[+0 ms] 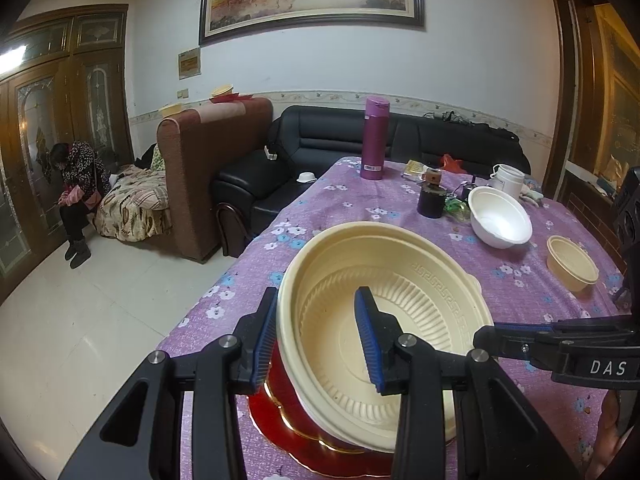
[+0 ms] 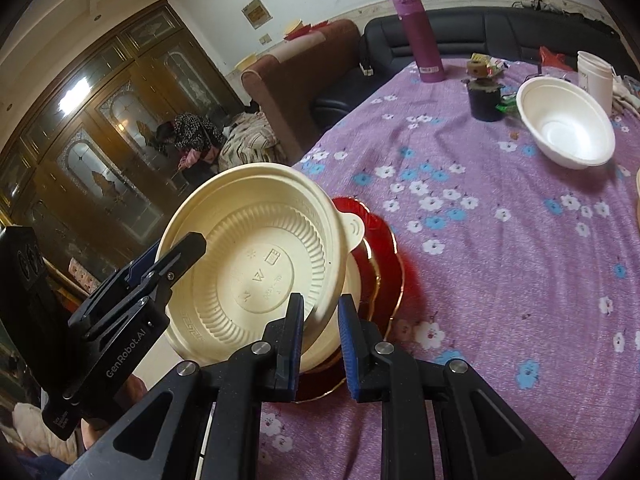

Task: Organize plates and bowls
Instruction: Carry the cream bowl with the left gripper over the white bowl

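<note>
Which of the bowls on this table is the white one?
The white bowl at the far side, beside the dark jar. The large bowl held over the red plate and the small bowl are both cream.

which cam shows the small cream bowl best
The left wrist view: the small cream bowl sits whole and upright on the purple tablecloth, right of the white bowl. The right wrist view shows only a sliver of its rim at the right edge.
</note>
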`<state>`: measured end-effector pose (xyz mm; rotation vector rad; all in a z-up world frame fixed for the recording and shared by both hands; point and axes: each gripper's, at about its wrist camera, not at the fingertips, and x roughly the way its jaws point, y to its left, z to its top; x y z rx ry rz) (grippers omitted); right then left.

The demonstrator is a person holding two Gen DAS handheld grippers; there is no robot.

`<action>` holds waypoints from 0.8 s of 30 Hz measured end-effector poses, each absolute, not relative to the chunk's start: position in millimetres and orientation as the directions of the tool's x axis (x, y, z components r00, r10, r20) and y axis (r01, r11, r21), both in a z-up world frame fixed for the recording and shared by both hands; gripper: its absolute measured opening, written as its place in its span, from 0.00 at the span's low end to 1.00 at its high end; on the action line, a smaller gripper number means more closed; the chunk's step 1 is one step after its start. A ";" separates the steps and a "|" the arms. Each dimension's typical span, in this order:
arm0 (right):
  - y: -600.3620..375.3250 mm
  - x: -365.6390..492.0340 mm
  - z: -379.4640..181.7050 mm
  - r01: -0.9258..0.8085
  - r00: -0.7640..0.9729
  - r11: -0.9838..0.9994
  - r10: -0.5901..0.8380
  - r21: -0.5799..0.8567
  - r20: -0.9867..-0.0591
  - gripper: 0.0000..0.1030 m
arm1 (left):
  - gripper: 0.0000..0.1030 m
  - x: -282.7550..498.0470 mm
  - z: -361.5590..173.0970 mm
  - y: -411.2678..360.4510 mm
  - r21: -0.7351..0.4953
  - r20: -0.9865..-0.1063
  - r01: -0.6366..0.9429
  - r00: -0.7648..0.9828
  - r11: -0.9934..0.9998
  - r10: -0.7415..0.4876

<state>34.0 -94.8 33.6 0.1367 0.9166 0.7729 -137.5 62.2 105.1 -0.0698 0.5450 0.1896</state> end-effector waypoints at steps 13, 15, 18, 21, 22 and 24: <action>-87.9 38.7 15.6 -0.519 0.333 0.754 0.612 0.402 -0.717 0.21 | 0.35 -128.3 82.0 66.6 -0.029 -0.588 -0.196 0.796 0.980 0.142; -87.6 37.7 15.5 -0.521 0.331 0.753 0.612 0.402 -0.718 0.21 | 0.35 -127.4 80.8 67.4 -0.030 -0.593 -0.197 0.793 0.980 0.141; -87.3 36.6 14.2 -0.522 0.327 0.753 0.610 0.400 -0.722 0.21 | 0.35 -125.7 77.3 67.8 -0.031 -0.605 -0.197 0.784 0.980 0.138; -88.1 36.5 11.5 -0.515 0.321 0.756 0.608 0.405 -0.726 0.21 | 0.35 -125.4 75.1 67.1 -0.029 -0.611 -0.199 0.779 0.980 0.140; -88.6 36.7 10.6 -0.514 0.317 0.753 0.611 0.410 -0.725 0.21 | 0.35 -124.6 74.8 66.3 -0.027 -0.611 -0.200 0.779 0.979 0.142; -88.3 36.0 9.6 -0.515 0.313 0.752 0.611 0.411 -0.727 0.21 | 0.35 -124.1 74.7 66.0 -0.025 -0.611 -0.203 0.778 0.979 0.145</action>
